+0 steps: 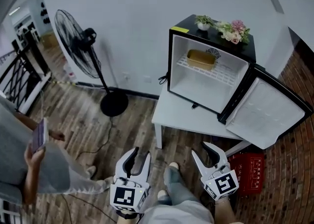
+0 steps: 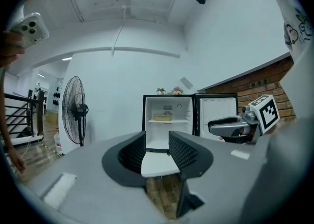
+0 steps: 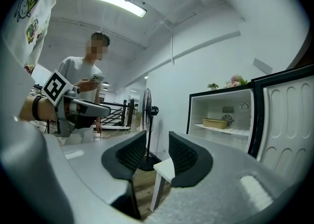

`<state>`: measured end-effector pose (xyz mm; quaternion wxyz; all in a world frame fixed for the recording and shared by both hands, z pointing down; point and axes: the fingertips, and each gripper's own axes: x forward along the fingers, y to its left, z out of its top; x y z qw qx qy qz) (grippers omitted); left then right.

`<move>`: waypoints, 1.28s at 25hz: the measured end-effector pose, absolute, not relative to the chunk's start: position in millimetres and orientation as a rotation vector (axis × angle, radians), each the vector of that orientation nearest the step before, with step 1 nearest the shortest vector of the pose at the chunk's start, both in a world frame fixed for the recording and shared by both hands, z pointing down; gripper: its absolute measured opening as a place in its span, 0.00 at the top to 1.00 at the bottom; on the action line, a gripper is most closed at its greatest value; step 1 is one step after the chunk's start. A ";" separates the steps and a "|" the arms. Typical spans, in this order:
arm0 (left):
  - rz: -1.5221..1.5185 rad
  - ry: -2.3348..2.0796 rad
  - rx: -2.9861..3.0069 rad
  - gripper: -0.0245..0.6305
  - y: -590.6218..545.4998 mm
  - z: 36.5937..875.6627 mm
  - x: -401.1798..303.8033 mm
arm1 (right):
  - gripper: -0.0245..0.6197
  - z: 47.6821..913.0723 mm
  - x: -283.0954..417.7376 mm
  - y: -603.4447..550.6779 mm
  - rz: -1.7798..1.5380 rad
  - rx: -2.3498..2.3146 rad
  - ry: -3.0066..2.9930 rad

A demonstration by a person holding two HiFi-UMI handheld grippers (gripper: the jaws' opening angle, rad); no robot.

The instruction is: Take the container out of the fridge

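A small black fridge (image 1: 248, 53) stands on a white table (image 1: 171, 115) with its door (image 1: 267, 112) swung open to the right. On its wire shelf rests a shallow yellow container (image 1: 200, 59), which also shows in the left gripper view (image 2: 162, 117) and in the right gripper view (image 3: 216, 123). Both grippers hover low in the head view, well short of the table. My left gripper (image 1: 137, 159) is open with nothing between its jaws. The right gripper (image 1: 208, 154) is open and empty too.
A pedestal fan (image 1: 81, 46) stands left of the table, its cord trailing over the wood floor. A person (image 1: 29, 154) holding a phone stands at the far left. A red crate (image 1: 250, 171) sits under the open door. Flowers (image 1: 233, 30) top the fridge.
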<state>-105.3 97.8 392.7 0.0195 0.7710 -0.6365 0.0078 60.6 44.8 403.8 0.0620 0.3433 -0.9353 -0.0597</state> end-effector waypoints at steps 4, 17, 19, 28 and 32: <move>0.041 -1.959 2.389 0.74 71.9 392.6 -107.2 | 0.74 405.0 59.7 21.1 -0.177 1.060 -2.827; 0.023 -1.867 2.504 0.73 -69.0 370.0 -113.2 | 0.74 387.5 55.7 -112.8 -0.187 1.185 -2.800; 0.024 -1.860 2.521 0.73 -90.3 363.4 -115.7 | 0.74 381.2 54.3 -131.9 -0.195 1.205 -2.799; 0.038 -1.783 2.595 0.72 -165.8 354.6 -96.5 | 0.74 367.5 72.4 -194.6 -0.214 1.285 -2.769; 0.044 -1.755 2.625 0.72 -189.2 356.7 -89.1 | 0.74 367.0 76.1 -212.7 -0.230 1.303 -2.759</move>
